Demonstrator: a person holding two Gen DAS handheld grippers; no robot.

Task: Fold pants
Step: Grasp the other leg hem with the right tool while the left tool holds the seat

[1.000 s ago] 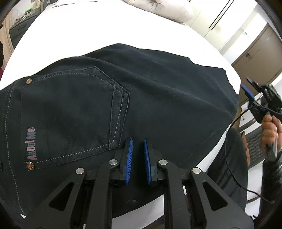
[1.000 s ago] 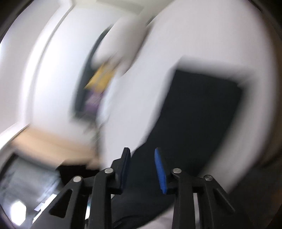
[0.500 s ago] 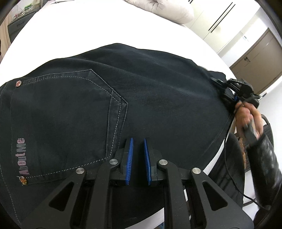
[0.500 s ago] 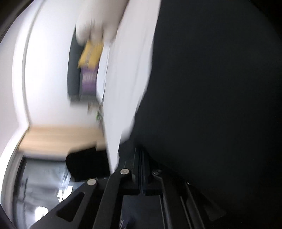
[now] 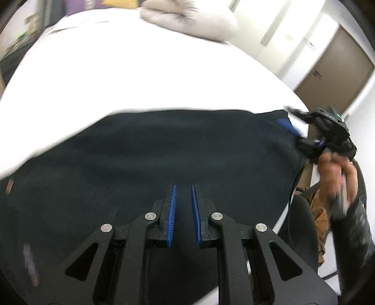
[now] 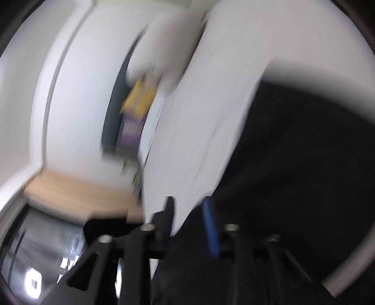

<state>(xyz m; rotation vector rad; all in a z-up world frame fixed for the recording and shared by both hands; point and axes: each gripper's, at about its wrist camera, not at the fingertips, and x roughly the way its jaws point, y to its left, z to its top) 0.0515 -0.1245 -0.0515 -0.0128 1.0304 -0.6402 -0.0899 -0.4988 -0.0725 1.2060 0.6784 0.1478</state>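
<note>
The black denim pants (image 5: 164, 150) lie folded across the white bed (image 5: 131, 70). My left gripper (image 5: 182, 199) hovers over their near edge, blue pads a narrow gap apart, holding nothing. My right gripper (image 5: 302, 133) shows at the pants' far right corner, held by a hand (image 5: 335, 169). In the blurred right wrist view the right gripper (image 6: 187, 211) is open, its jaws apart at the edge of the pants (image 6: 304, 164), with dark cloth between and below the fingers.
A beige pillow (image 5: 189, 16) lies at the bed's head. White wardrobe doors and a brown door (image 5: 335, 70) stand beyond the right side. A dark chair (image 5: 297, 220) sits by the bed's right edge. A yellow and purple object (image 6: 138, 108) lies beside the bed.
The left gripper moved along the pants; the back pocket slid out of view to the left. The right gripper went from shut at the pants' corner to open. Both views are blurred by motion.
</note>
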